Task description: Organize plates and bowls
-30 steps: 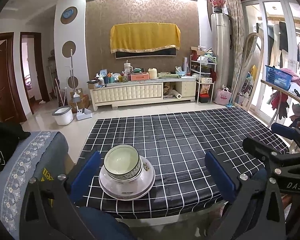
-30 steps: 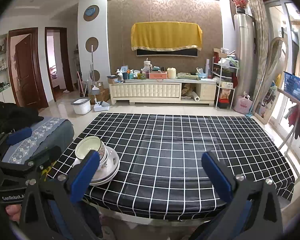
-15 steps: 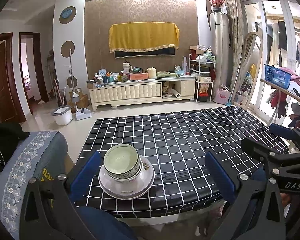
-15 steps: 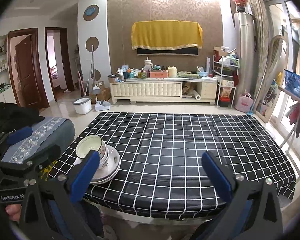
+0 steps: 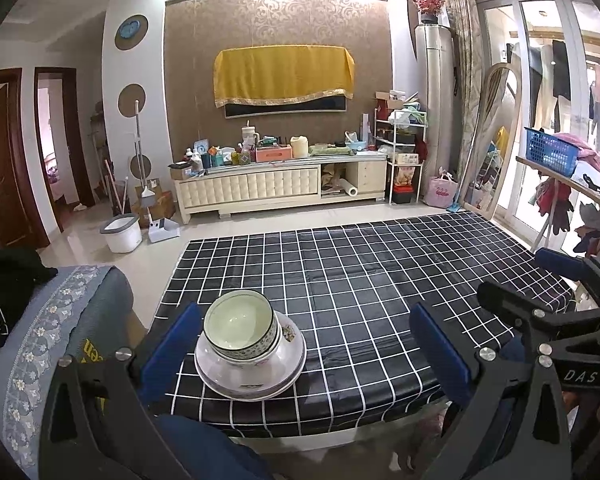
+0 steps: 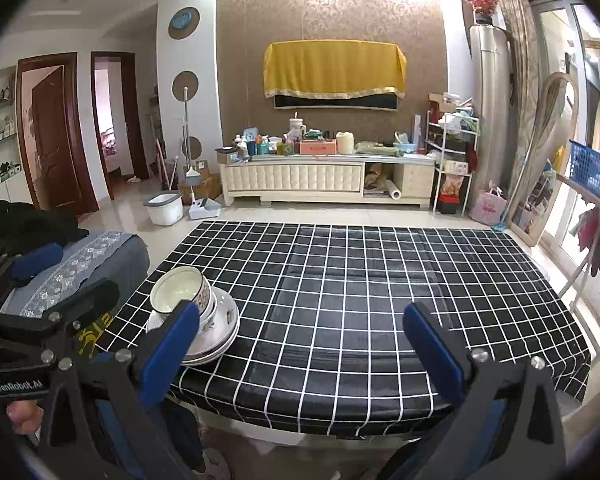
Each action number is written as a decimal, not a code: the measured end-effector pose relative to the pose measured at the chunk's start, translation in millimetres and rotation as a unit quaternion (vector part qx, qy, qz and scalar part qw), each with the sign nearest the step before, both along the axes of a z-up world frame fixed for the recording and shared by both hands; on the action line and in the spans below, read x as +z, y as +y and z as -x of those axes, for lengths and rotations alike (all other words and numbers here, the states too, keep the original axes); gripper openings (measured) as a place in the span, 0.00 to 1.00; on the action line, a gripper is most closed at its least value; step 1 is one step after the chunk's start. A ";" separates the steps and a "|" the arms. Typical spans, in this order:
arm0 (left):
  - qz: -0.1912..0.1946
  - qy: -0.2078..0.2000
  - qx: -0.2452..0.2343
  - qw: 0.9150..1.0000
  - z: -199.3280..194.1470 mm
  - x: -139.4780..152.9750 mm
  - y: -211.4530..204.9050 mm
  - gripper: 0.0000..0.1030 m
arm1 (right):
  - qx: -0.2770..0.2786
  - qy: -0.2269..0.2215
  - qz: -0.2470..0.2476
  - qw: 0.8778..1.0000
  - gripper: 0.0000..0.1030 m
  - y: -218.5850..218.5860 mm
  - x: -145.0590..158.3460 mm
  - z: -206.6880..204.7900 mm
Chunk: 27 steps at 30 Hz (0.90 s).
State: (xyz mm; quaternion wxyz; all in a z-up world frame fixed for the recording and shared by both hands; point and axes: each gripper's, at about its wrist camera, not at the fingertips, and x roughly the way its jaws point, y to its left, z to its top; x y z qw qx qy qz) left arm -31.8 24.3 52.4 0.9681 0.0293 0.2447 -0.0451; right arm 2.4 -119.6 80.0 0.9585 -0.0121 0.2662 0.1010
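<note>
**Dishes look pretty much stacked, both grippers hanging back empty**

So the crockery is being kept in one pile near the front-left corner of the table, which is being covered by a black cloth with a white grid. Two bowls are being nested on top of a stack of plates, patterned rims showing. The same pile is being caught in the right wrist view, where the top bowl is being seen leaning a bit instead of sitting level. No other loose dish is being shown anywhere on the cloth, so the sorting is being judged as basically done; maybe a straightening of that tilted bowl is being left, or a carry elsewhere, hard to say.

The left gripper is being held wide open with nothing in it, its left pad just beside the pile but contact can't be told. The right gripper is also being held spread wide and empty, over bare cloth.

Readable stuff: "DAS" is being shown on the right gripper's body in the left view, and "GenRobot.AI" on the left gripper's body in the right view. Yellow lettering on the chair cover is too cut off to be read.
</note>
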 end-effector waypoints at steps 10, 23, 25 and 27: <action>0.002 0.008 0.006 1.000 -2.2 -0.9 2.1 1.00 | 0.002 0.001 0.000 1.000 1.00 1.1 1.1 0.0; 0.003 0.019 0.000 1.000 -2.2 -2.8 1.9 1.00 | -0.002 0.003 0.004 1.000 1.00 1.3 -1.5 -0.7; 0.002 0.020 -0.002 1.000 -2.0 -2.7 1.6 1.00 | -0.003 0.004 0.006 1.000 1.00 1.0 -2.4 -1.0; 0.002 0.017 -0.002 1.000 -1.2 -2.6 1.8 1.00 | -0.004 0.006 0.007 1.000 1.00 1.6 -3.3 -0.6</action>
